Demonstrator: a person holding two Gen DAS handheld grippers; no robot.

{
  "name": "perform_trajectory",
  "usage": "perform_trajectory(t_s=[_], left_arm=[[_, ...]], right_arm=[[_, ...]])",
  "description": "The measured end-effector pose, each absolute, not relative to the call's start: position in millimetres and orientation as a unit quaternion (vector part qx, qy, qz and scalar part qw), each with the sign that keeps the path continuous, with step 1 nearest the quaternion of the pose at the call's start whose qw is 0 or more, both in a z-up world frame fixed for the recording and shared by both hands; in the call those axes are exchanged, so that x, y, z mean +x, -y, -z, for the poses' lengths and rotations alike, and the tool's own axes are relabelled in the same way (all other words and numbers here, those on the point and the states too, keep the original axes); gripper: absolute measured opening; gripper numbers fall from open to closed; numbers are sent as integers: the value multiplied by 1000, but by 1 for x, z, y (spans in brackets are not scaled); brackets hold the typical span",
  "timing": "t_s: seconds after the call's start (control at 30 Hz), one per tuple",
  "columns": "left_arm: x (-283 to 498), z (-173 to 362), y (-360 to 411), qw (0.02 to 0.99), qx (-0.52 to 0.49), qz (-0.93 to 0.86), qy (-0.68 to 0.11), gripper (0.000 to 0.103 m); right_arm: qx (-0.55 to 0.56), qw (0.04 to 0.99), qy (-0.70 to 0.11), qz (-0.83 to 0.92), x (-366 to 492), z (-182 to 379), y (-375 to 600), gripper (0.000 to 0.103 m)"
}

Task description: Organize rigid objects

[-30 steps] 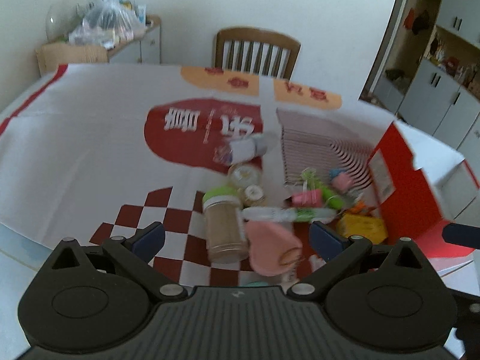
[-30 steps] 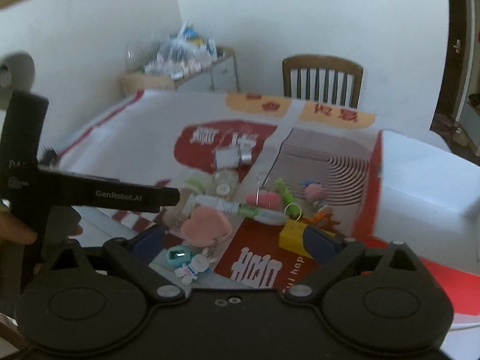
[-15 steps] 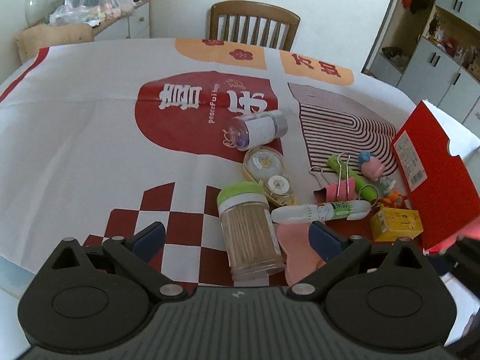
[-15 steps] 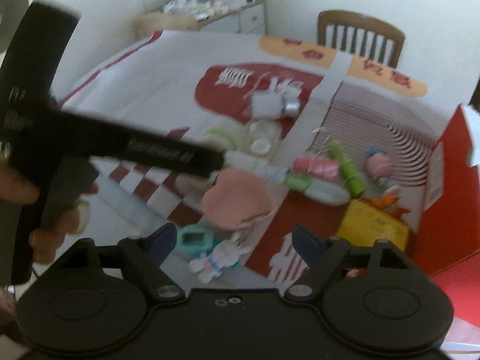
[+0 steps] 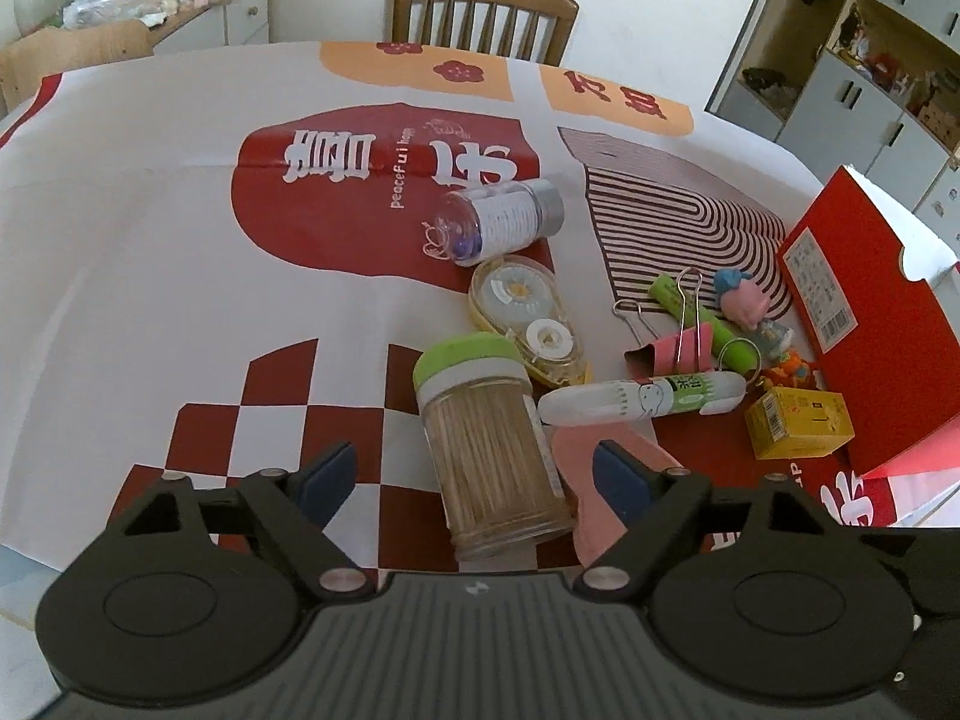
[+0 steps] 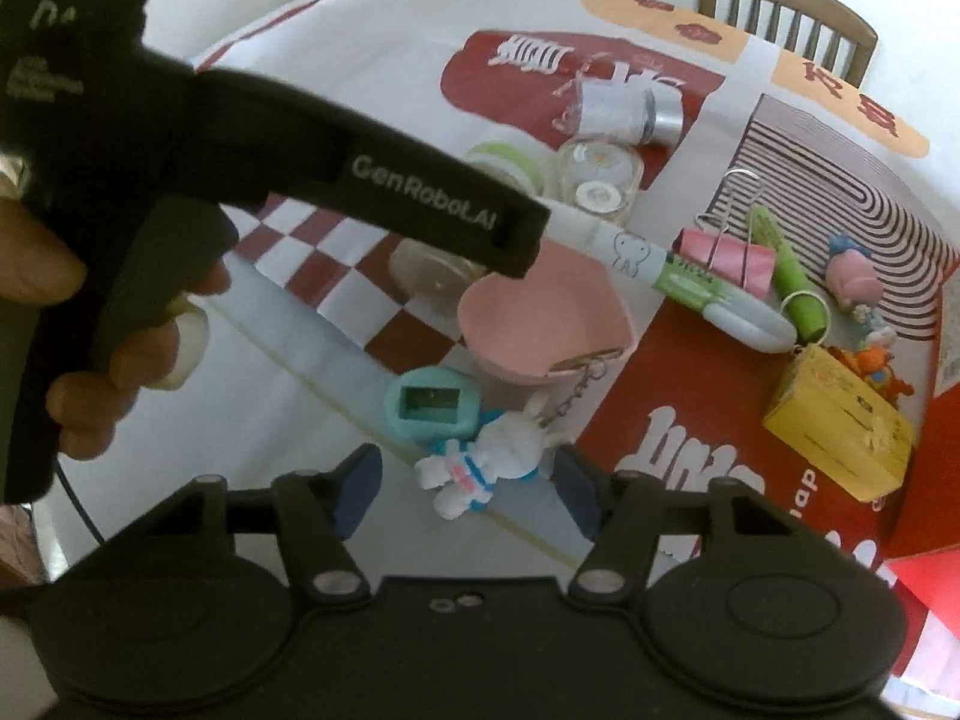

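Left gripper [image 5: 474,474]: jaws spread wide, holding nothing. Between the blue fingertips [image 5: 327,471] lies a clear plastic toothpick jar with a green lid [image 5: 486,444], on its side, lid toward 12 o'clock. Touching its right flank is a pink heart-shaped plastic case [image 5: 606,480], partly hidden behind the right finger. At 1 o'clock from the jar lies a white-and-green tube-shaped pen [image 5: 642,401], and at 12 o'clock a yellow correction-tape dispenser [image 5: 528,324]. Farther at 12 o'clock lies a clear bottle with a silver cap [image 5: 498,221].

Right gripper [image 6: 465,480]: jaws spread, empty. Between the fingertips lies a white rabbit astronaut keychain figure [image 6: 480,465], just beside a teal square-windowed plastic toy [image 6: 432,405] at 11 o'clock. The figure's chain runs to the pink case at 12 o'clock.

At 2 o'clock sits a yellow cardboard box [image 6: 840,423], against an open red cardboard box [image 5: 864,324]. All items rest on a red-and-white printed tablecloth [image 5: 150,228].
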State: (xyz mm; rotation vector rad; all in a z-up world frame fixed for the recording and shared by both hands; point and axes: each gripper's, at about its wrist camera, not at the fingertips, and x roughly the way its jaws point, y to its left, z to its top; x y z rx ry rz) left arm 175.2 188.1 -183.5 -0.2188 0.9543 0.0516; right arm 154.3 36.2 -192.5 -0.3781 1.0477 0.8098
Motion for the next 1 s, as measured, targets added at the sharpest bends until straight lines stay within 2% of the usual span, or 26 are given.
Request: perform_trajectory(t_s=[0.07, 0.17, 0.23, 0.3, 0.37, 0.43, 0.57, 0.9, 1.0], left_arm=[[176, 186, -188, 881, -105, -22, -461, 77], [176, 187, -188, 882, -103, -23, -458, 77], [177, 187, -188, 884, -100, -22, -457, 76], [177, 187, -188, 885, -98, -20, -454, 70], [176, 186, -188, 887, -99, -13, -451, 54], [175, 186, -189, 885, -110, -5, -452, 48], [173, 187, -194, 885, -116, -3, -450, 45], [158, 176, -209, 883, -134, 7, -449, 44], [151, 168, -216, 884, -149, 21, -442, 31]], right_arm=[[-182, 772, -478, -376, 151, 192, -39, 64], [-192, 773, -473, -376, 149, 192, -40, 61], [-200, 777, -468, -370, 149, 191, -40, 48], [-199, 778, -468, -368, 151, 191, -39, 41], [-194, 778, -471, -369, 152, 190, -37, 37], [-195, 779, -470, -367, 150, 189, -36, 36], [-191, 786, -465, -359, 150, 186, -32, 36], [-143, 814, -453, -334, 147, 156, -9, 36], [-131, 822, -443, -333, 146, 143, -3, 36]])
